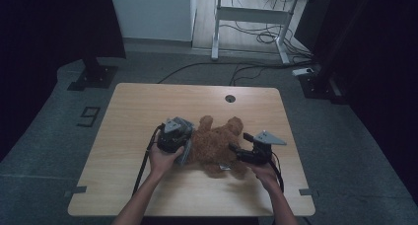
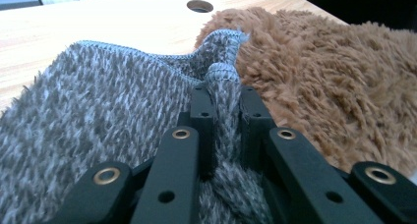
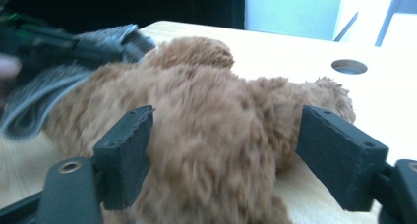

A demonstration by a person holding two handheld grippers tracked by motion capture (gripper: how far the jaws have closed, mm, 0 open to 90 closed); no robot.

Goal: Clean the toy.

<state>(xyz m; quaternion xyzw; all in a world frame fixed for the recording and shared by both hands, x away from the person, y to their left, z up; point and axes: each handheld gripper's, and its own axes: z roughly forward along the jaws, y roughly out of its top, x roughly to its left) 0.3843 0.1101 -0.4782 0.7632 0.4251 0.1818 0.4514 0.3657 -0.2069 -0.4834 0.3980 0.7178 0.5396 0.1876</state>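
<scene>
Pinching grey knit cloth [image 2: 98,116], left gripper [image 2: 222,113] hides plush bear's [image 2: 334,86] head.

Bare surface [image 1: 148,99] all around; only brown plush toy [image 1: 217,143] and grey knit cloth [image 1: 183,136] bunched mid-surface between left tool [image 1: 181,147] and right tool [image 1: 235,150].
</scene>
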